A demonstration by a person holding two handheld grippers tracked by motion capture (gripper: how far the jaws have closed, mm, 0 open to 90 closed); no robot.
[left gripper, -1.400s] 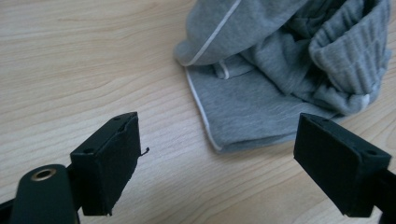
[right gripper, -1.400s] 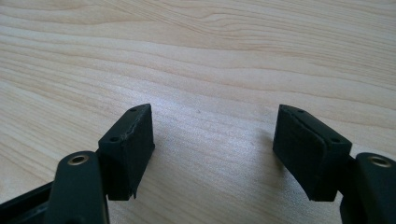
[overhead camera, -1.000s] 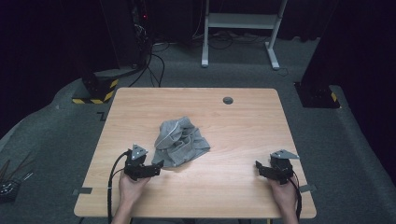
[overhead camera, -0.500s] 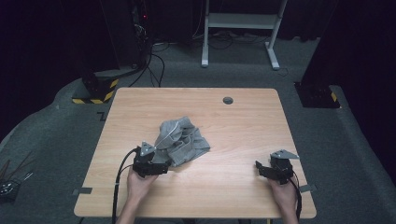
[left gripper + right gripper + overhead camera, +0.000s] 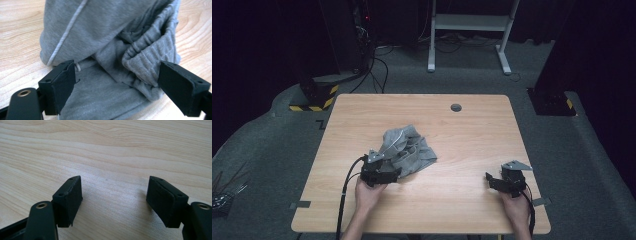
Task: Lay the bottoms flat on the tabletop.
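Dark room, grey carpet, black stands w/ cables at back; light wood table (image 5: 472, 130) in centre, small round hole (image 5: 456, 107) near far edge.

Item 1: grey garment (image 5: 404, 150), soft knit, crumpled in a heap left of table centre. White cord (image 5: 67, 30) along one fold; ribbed elastic edge (image 5: 142, 50) bunched up, seen in left gripper view. Not spread, not folded.

Item 2: left gripper (image 5: 384, 175), at near edge of garment, jaws apart, fabric lying between them but not pinched. Cable (image 5: 343, 200) trails back off near edge of table. Left hand (image 5: 367, 195) behind it.

Item 3: right gripper (image 5: 502, 181), near right corner of table, well apart from garment, jaws apart, nothing held; bare wood between them in right gripper view. Right hand (image 5: 514, 210) behind.

Status: est. early stage. Done: left gripper placed at cloth. Left: close on fabric, bring right gripper over, straighten or fold garment.
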